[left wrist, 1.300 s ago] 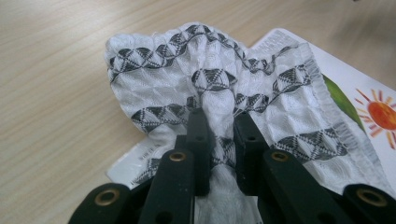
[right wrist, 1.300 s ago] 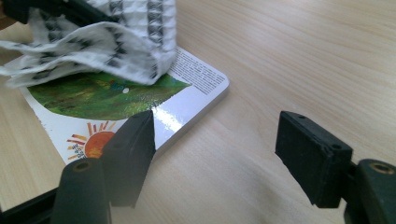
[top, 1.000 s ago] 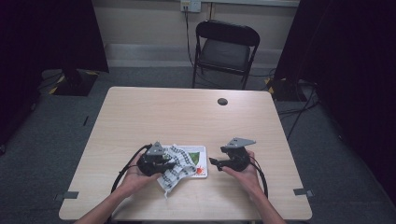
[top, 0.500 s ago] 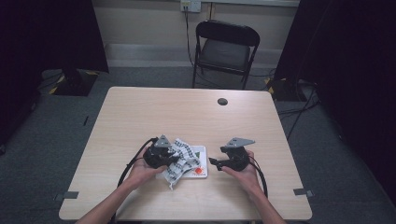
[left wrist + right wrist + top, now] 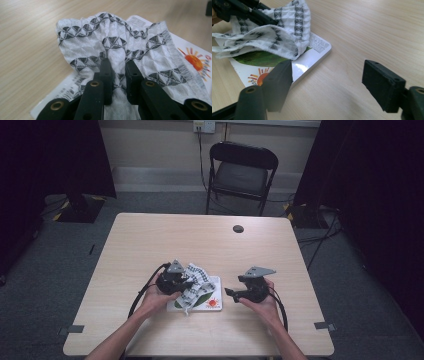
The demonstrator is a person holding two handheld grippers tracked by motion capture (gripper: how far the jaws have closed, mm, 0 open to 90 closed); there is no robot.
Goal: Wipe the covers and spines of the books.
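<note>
Two tongs work here: left tongs (image 5: 117,72) pinch the patterned cloth (image 5: 112,47) over the box (image 5: 312,58). Right tongs (image 5: 325,86), jaws just widened, hold nothing. Wiping looks midway.

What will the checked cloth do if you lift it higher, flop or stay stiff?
Probably flop: the cloth bunches and folds where the left gripper pinches it. It looks light, draping loosely over the flat packet. Its bumpy weave likely grips well.

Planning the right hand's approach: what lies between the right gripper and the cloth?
Bare tabletop, then the near edge of the white booklet under the cloth, as the right gripper view shows. The right gripper stands open, holding nothing.
</note>
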